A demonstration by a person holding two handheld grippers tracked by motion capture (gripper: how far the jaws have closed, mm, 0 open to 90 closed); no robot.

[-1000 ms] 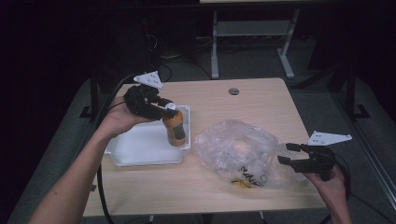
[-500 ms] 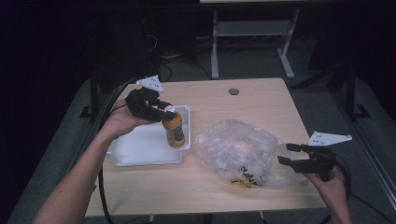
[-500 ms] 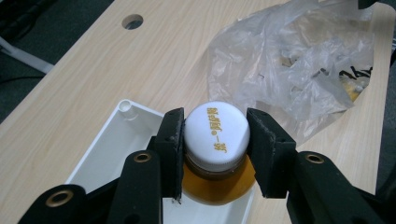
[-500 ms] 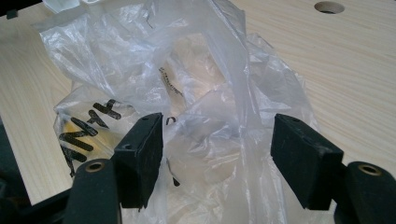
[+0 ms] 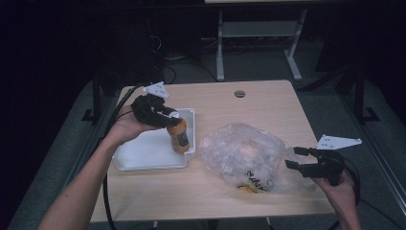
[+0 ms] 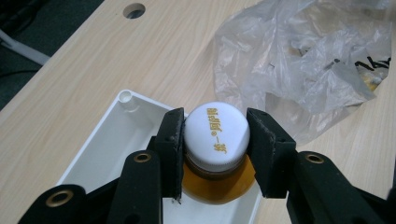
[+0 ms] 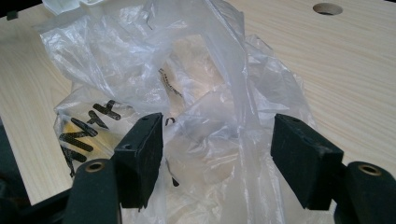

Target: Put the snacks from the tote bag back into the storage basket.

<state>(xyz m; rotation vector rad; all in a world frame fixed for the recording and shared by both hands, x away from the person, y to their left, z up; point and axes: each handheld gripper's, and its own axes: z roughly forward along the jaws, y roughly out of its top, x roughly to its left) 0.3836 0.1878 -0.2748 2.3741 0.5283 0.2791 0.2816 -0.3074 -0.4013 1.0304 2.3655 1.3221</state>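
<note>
A small bottle of orange liquid (image 5: 179, 136) with a white cap (image 6: 215, 128) hangs tilted over the right end of a white tray (image 5: 143, 153). My left gripper (image 5: 165, 118) is shut on its cap, one pad on each side (image 6: 215, 135). Whether the bottle's base touches the tray I cannot tell. A crumpled clear plastic bag (image 5: 246, 155) with black lettering lies at the table's right. My right gripper (image 5: 298, 158) stands open at the bag's right edge, and loose folds of the bag (image 7: 219, 116) lie between its jaws, unpinched (image 7: 217, 158).
The wooden table (image 5: 215, 103) has a round cable hole (image 5: 240, 93) near its far edge. The white tray's corner (image 6: 125, 97) shows just ahead of the bottle. Metal frame legs (image 5: 258, 43) stand on the dark floor beyond the table.
My left gripper has sunk a little with the bottle, bringing it lower over the tray's right end. The right gripper and the bag have stayed where they were.
</note>
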